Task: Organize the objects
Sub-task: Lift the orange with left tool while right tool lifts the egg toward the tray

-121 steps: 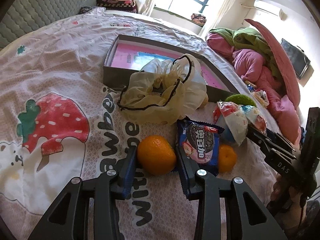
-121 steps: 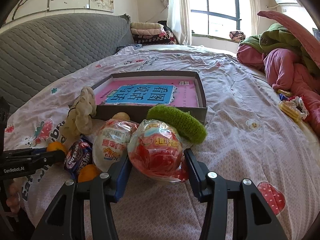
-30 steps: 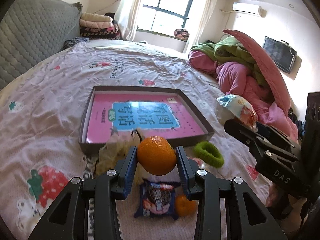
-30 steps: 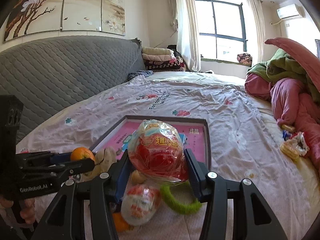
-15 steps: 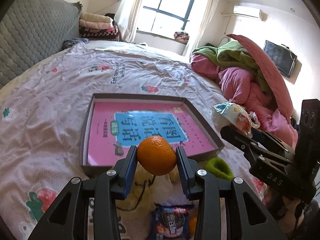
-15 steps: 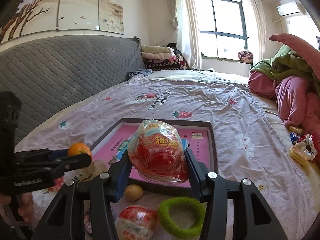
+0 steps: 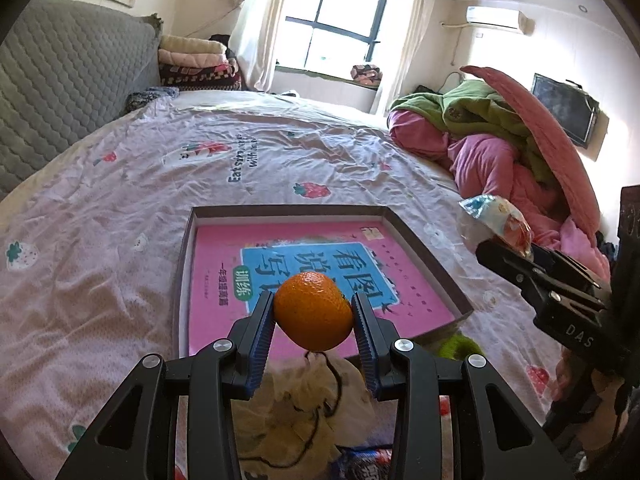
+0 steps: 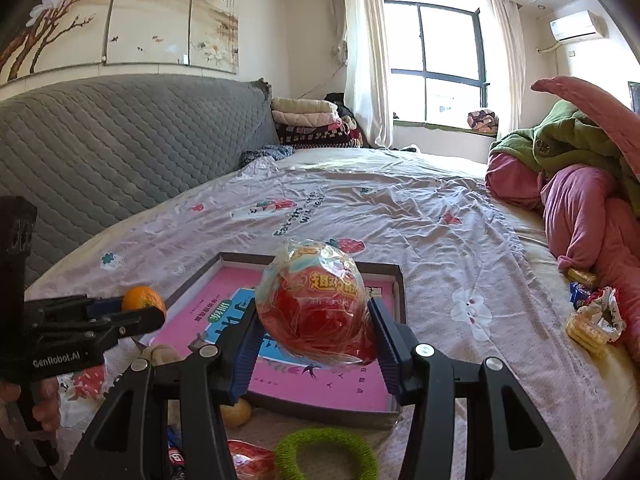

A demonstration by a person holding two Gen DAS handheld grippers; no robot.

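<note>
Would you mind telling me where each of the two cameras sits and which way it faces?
Left wrist view: on the left gripper, looking forward and down along its fingers, shut on an orange, over the tray; the right gripper shows at right.
Right wrist view: on the right gripper, aimed likewise, shut on a wrapped red egg; the left gripper and a hand show at left.
Shared: tray, orange, green ring, bed, window.

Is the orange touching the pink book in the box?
Apart. In the left wrist view the orange is clamped between the left gripper pads, in the air above the pink book.
</note>
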